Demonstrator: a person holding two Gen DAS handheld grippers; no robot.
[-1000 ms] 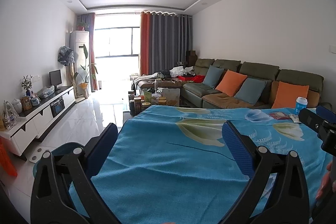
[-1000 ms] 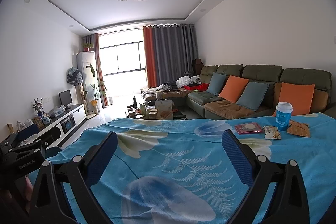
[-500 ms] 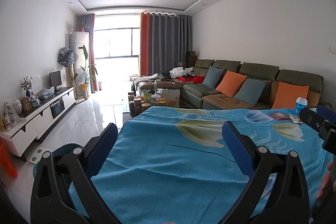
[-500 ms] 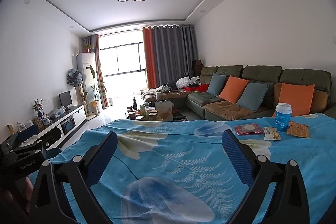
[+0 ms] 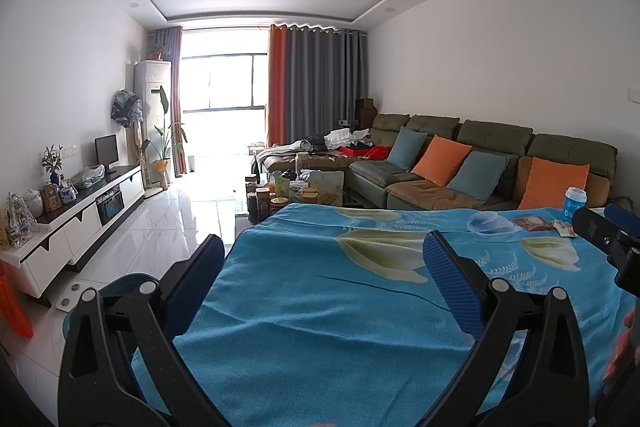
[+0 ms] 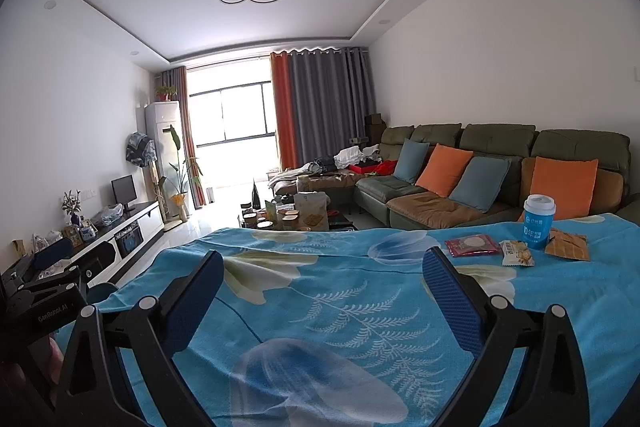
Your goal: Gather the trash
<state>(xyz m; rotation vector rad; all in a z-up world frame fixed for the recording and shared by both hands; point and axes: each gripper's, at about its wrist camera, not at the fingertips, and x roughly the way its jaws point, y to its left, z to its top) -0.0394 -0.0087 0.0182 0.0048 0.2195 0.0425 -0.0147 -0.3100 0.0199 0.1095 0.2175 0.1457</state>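
On the blue flowered tablecloth (image 6: 340, 291) at the far right stand a blue paper cup (image 6: 538, 221) with a white lid, a red wrapper (image 6: 473, 245), a white snack packet (image 6: 517, 253) and an orange-brown wrapper (image 6: 568, 250). My right gripper (image 6: 320, 279) is open and empty, well short and left of them. My left gripper (image 5: 320, 267) is open and empty over the table's left part. The cup (image 5: 574, 203) and red wrapper (image 5: 534, 223) show far right in the left wrist view, behind my right gripper's body (image 5: 608, 235).
A dark teal bin (image 5: 116, 287) sits on the floor left of the table. A coffee table (image 6: 296, 215) with jars and a green sofa (image 6: 480, 179) with cushions lie beyond. A white TV cabinet (image 5: 72, 219) lines the left wall.
Both views have shifted slightly; the grippers stay open and empty over the table, and the trash has not moved.
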